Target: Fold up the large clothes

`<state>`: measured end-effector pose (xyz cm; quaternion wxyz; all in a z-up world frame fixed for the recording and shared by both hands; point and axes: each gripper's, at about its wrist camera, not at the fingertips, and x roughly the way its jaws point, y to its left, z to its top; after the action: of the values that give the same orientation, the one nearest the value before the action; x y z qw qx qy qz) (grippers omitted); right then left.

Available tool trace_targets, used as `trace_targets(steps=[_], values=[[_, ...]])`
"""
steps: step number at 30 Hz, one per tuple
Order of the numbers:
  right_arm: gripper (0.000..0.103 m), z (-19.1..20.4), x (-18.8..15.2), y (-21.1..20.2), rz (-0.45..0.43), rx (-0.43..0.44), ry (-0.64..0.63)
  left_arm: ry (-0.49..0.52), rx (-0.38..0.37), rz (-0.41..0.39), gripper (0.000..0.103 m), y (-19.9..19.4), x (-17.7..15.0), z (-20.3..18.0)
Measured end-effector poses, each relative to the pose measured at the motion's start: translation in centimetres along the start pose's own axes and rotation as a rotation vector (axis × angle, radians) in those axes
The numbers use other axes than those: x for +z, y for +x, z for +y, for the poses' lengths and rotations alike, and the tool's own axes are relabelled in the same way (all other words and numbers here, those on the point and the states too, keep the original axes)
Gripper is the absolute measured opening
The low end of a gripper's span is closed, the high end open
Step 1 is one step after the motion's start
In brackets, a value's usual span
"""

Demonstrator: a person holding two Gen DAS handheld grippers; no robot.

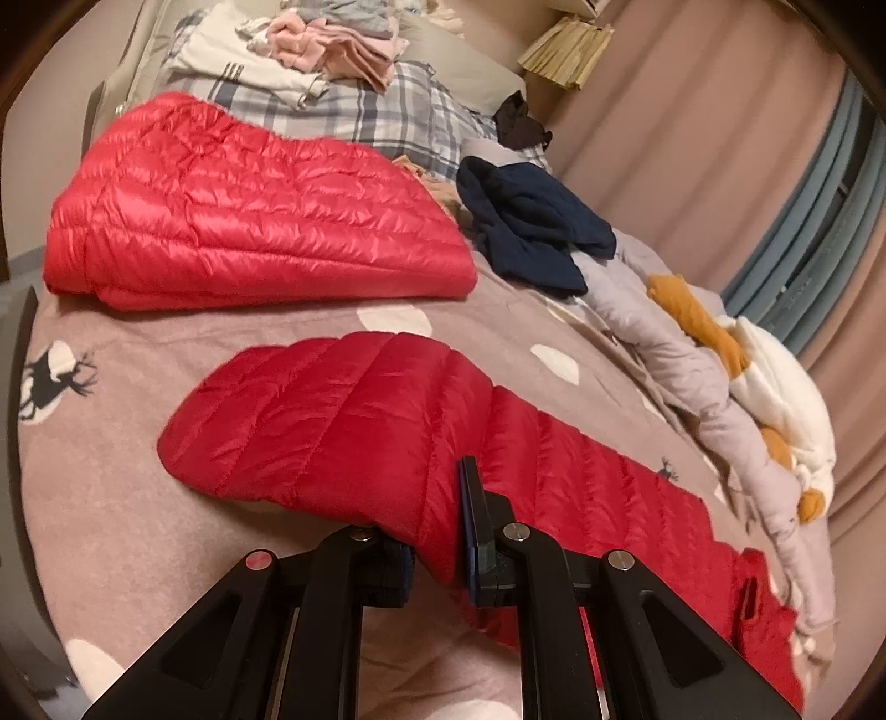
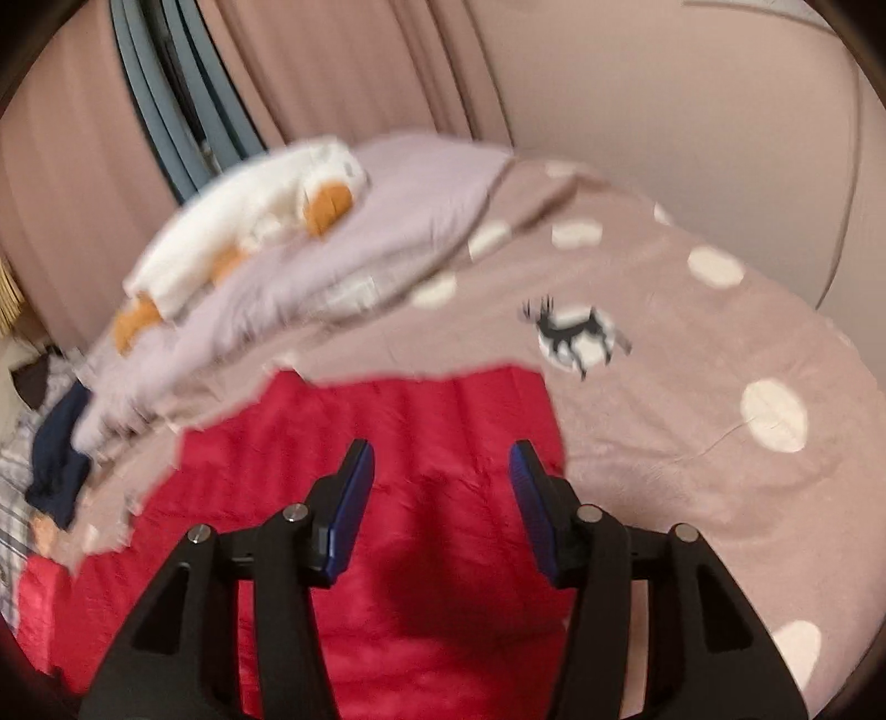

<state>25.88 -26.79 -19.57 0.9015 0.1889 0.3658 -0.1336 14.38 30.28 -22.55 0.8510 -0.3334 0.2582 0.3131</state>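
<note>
A red quilted down jacket (image 1: 343, 415) lies stretched across the taupe bedspread (image 1: 111, 498), running from the middle to the lower right in the left wrist view. My left gripper (image 1: 434, 526) is shut on a fold of this jacket near its middle, with red fabric pinched between the pads. In the right wrist view, another part of the red jacket (image 2: 277, 471) spreads flat under my right gripper (image 2: 440, 451). That gripper is open and hovers just above the fabric with nothing between its fingers. This view is blurred by motion.
A second red down jacket (image 1: 249, 210) lies folded farther back on the bed. To the right are a navy garment (image 1: 531, 221), a lilac garment (image 1: 664, 343) and a white and orange plush (image 1: 775, 387). Plaid bedding (image 1: 387, 111) holds piled clothes (image 1: 332, 44). Curtains (image 2: 332, 66) hang behind.
</note>
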Motion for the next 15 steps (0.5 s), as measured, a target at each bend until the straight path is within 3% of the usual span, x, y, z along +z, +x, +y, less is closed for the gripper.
trace_targets(steps=[4, 8, 9, 12, 15], values=[[0.047, 1.0, -4.0, 5.7, 0.153, -0.002, -0.034, -0.005, 0.007, -0.015, 0.012, -0.1, 0.0, -0.2], [0.045, 5.4, -7.1, 4.9, 0.093, -0.067, -0.286, 0.040, 0.034, -0.021, 0.012, 0.1, -0.3, -1.2], [0.040, 5.4, -6.9, 4.5, 0.099, -0.063, -0.284, 0.056, 0.036, -0.023, 0.012, 0.1, -0.4, -1.6], [0.042, 3.6, -5.0, 1.6, 0.084, 0.026, -0.163, 0.079, 0.029, -0.040, 0.012, -0.4, -0.5, -2.2], [0.044, 2.5, -3.0, -3.0, -0.001, 0.062, -0.117, 0.093, 0.013, -0.055, 0.012, -1.0, -0.6, -2.8]])
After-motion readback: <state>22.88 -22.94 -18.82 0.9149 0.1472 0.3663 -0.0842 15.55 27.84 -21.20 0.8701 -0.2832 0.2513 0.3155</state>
